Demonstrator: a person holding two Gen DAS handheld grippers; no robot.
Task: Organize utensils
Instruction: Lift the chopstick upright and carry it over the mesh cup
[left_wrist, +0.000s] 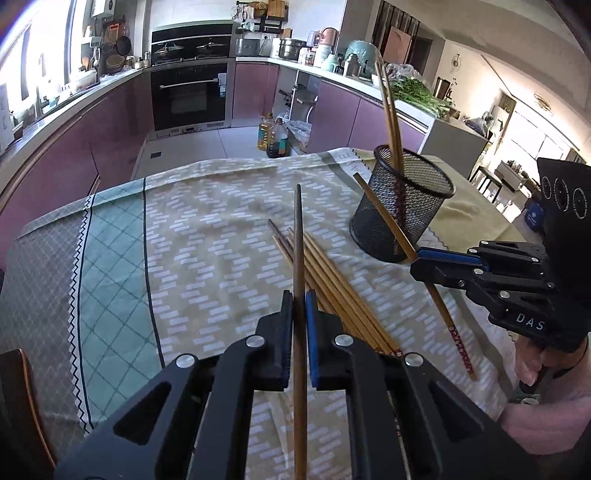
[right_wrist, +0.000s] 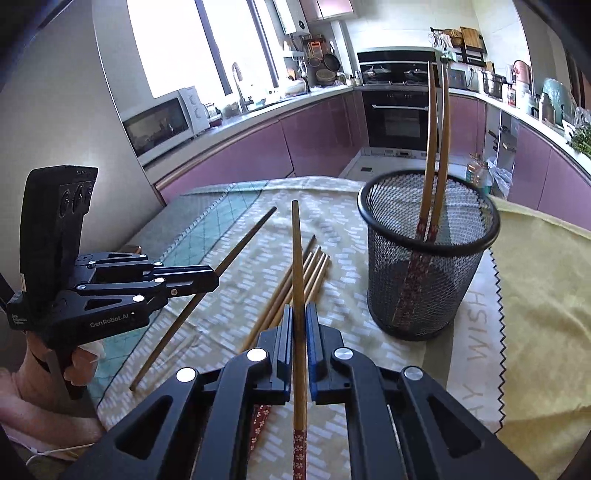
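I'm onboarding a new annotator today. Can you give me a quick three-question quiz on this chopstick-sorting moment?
1. True or false: the mesh holder already contains two chopsticks.
2. What does the left gripper hold? A) a spoon B) one chopstick C) nothing
3. Fill in: the loose chopsticks lie on the ____.

Key: 1 true. 2 B; the right gripper grips one chopstick too. 3 tablecloth.

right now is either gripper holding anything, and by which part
Both. The left gripper pinches a dark chopstick near its middle; the right gripper pinches a chopstick around mid-shaft, above its red patterned end.
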